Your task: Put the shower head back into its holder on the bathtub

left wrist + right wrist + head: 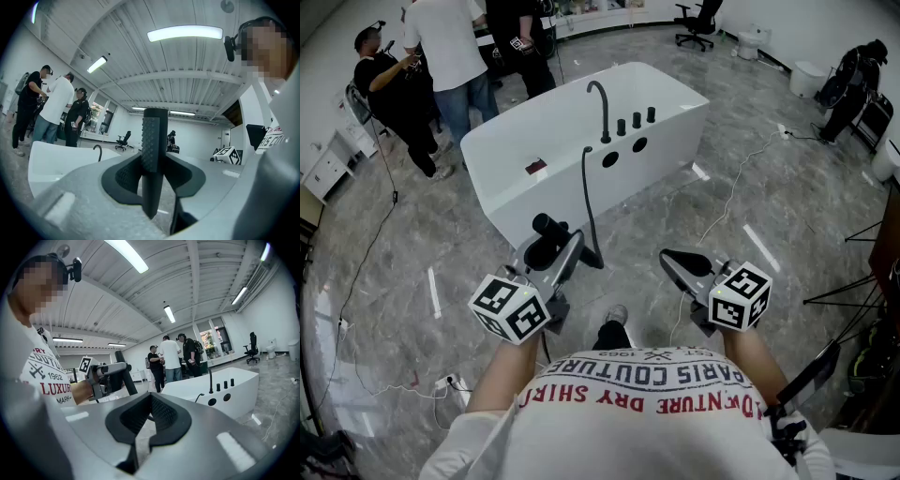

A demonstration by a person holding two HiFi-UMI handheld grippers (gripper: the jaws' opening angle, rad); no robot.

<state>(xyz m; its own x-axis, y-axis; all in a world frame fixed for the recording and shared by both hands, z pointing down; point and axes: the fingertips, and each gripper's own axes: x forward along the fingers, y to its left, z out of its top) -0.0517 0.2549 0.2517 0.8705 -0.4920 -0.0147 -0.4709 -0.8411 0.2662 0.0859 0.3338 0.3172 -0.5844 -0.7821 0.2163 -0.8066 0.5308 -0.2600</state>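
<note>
The black hand shower head (pixel 547 227) is a textured stick standing upright between my left gripper's (pixel 551 247) jaws, which are shut on its handle (pixel 153 154). Its black hose (pixel 589 202) runs up to the white bathtub (pixel 572 141) ahead. On the tub's deck are a curved black faucet (pixel 601 108), three knobs (pixel 636 120) and two round holes (pixel 623 153). My right gripper (pixel 681 262) hovers beside the left one, shut and empty (pixel 147 420). In the right gripper view, the left gripper (pixel 105 376) and the tub (pixel 220 390) both show.
Several people (pixel 441 56) stand behind the tub at the back left. Cables (pixel 727 192) trail over the grey floor. An office chair (pixel 698 23) and white toilets (pixel 809 77) are at the back right. A stand's legs (pixel 853 281) reach in from the right.
</note>
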